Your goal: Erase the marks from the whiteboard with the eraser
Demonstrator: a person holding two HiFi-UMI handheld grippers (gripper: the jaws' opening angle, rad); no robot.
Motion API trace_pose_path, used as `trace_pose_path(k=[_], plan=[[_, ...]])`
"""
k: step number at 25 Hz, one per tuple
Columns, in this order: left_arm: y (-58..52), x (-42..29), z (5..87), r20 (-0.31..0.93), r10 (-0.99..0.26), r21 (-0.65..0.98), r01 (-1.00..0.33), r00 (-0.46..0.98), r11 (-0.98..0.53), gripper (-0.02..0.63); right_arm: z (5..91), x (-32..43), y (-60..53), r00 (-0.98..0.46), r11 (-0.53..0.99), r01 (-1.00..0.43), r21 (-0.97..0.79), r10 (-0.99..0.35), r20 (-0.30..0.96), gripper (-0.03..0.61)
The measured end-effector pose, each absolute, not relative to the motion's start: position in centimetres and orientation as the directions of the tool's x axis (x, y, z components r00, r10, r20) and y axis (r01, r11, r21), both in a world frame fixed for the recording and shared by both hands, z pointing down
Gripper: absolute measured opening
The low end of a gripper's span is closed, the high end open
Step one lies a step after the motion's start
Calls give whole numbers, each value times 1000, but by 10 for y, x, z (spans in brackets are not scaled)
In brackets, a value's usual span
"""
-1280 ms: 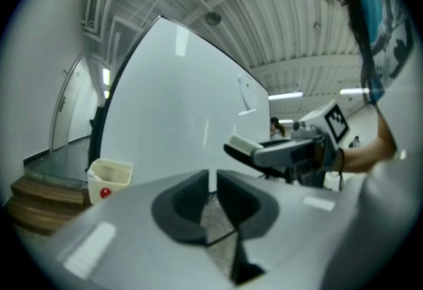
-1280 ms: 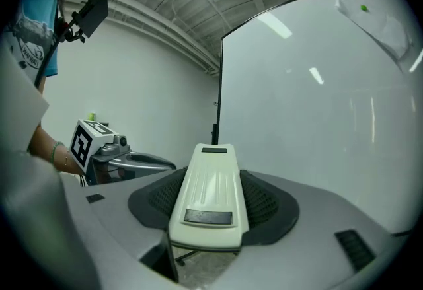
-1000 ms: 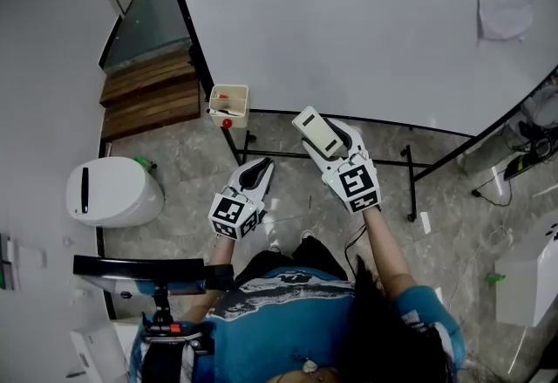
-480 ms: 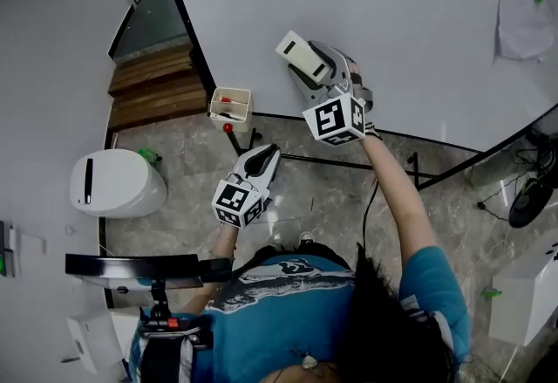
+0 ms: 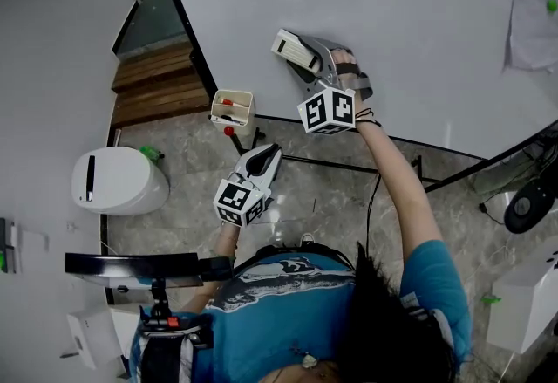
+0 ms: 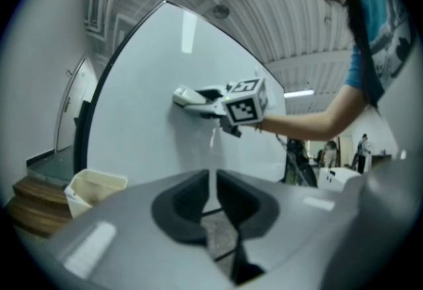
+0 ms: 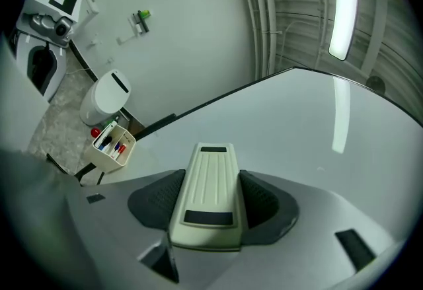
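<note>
The whiteboard (image 5: 392, 15) fills the top of the head view; I make out no clear marks on it. My right gripper (image 5: 302, 56) is shut on a cream eraser (image 5: 290, 46), held against or just off the board's lower left part. In the right gripper view the eraser (image 7: 210, 193) sits lengthwise between the jaws, with the whiteboard (image 7: 297, 130) ahead. My left gripper (image 5: 264, 156) hangs low in front of the person, below the board's edge, shut and holding nothing. The left gripper view shows the right gripper (image 6: 198, 98) and the eraser (image 6: 187, 95) at the board.
A cream pen box (image 5: 231, 108) with markers hangs at the board's lower left edge. Below the board run its stand's black bars (image 5: 349, 165). A white bin (image 5: 119, 182) and wooden steps (image 5: 161, 85) lie to the left. A paper sheet (image 5: 534, 15) is fixed to the board's far right.
My right gripper has carried the eraser up from below the board's lower edge onto the board, drifting a little left. The left gripper has hardly moved.
</note>
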State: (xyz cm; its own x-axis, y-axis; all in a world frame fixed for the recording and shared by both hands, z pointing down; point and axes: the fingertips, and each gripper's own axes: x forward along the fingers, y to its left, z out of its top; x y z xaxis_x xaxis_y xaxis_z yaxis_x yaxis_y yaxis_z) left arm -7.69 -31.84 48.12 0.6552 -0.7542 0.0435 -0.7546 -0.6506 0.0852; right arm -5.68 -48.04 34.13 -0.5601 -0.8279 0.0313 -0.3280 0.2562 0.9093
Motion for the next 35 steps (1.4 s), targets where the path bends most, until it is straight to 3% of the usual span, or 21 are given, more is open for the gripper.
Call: trace_pose_path(k=[5,22,35], plan=[[-324,-77,485,49,-754,91,-754,655,-650,25,322,-45,-479,-544,197,-324,925,-839,-11,262],[-320,-43,486,48,-699,92,-700,714,-709,25,126,99,-461,-374,-44,-592,805,-870,-322,262],[-319,-48,489,47,-715,108,-715,697,-690,25,125,113,-468,-328,-69,-610,789,-885,-331,262]])
